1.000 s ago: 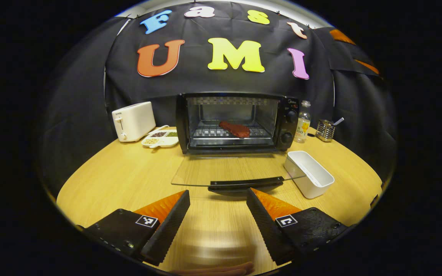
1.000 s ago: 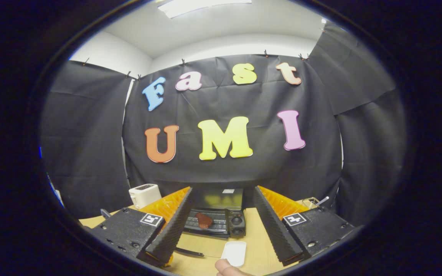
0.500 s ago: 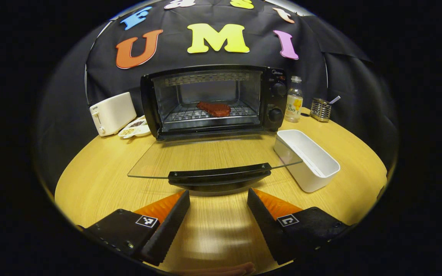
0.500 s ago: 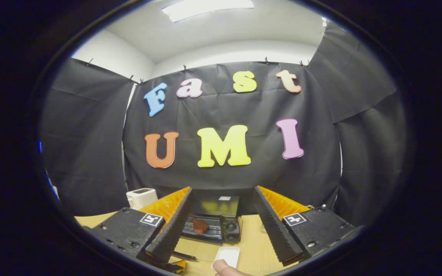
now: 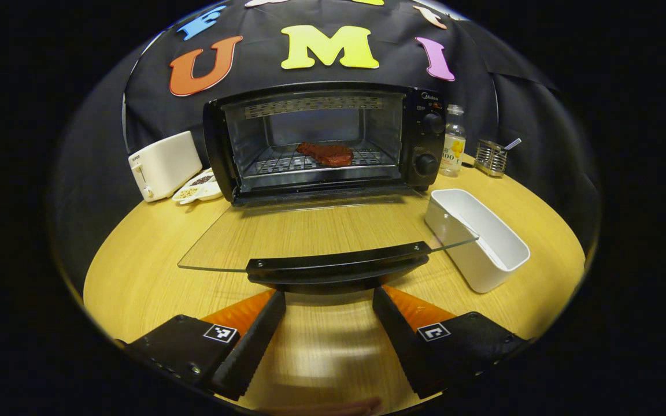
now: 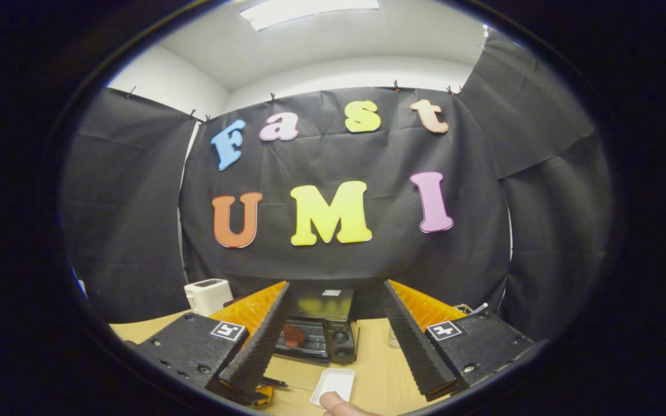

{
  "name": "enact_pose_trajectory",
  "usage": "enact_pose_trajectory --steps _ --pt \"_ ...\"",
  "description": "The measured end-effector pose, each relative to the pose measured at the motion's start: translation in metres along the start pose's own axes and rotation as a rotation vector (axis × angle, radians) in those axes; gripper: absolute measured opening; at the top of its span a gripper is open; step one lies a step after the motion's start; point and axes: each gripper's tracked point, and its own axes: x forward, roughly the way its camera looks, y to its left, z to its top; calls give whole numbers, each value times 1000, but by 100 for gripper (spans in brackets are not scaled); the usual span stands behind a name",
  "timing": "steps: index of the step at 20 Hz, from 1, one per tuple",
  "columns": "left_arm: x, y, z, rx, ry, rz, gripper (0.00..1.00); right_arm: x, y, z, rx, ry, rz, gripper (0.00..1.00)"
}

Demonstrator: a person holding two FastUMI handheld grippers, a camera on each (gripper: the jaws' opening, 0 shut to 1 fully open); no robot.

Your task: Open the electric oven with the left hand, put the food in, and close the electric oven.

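With the meat point(image 5: 326, 154) already on the oven point(image 5: 321, 141) rack, the left gripper point(image 5: 328, 297), released and empty, lines up on the door handle point(image 5: 337, 267) to close it, while the right gripper point(image 6: 333, 315) hangs open.

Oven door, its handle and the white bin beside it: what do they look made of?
The oven door looks like clear glass: the table's wood grain shows straight through it. The door handle seems matte black plastic with screws at its ends, though coated metal is possible. The white bin looks like smooth, slightly glossy plastic.
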Motion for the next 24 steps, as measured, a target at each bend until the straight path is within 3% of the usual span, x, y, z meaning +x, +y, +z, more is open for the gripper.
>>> enact_pose_trajectory --steps 24 --pt "1 16 115 -8 -147 -15 96 -27 -12 4 -45 23 -69 99"
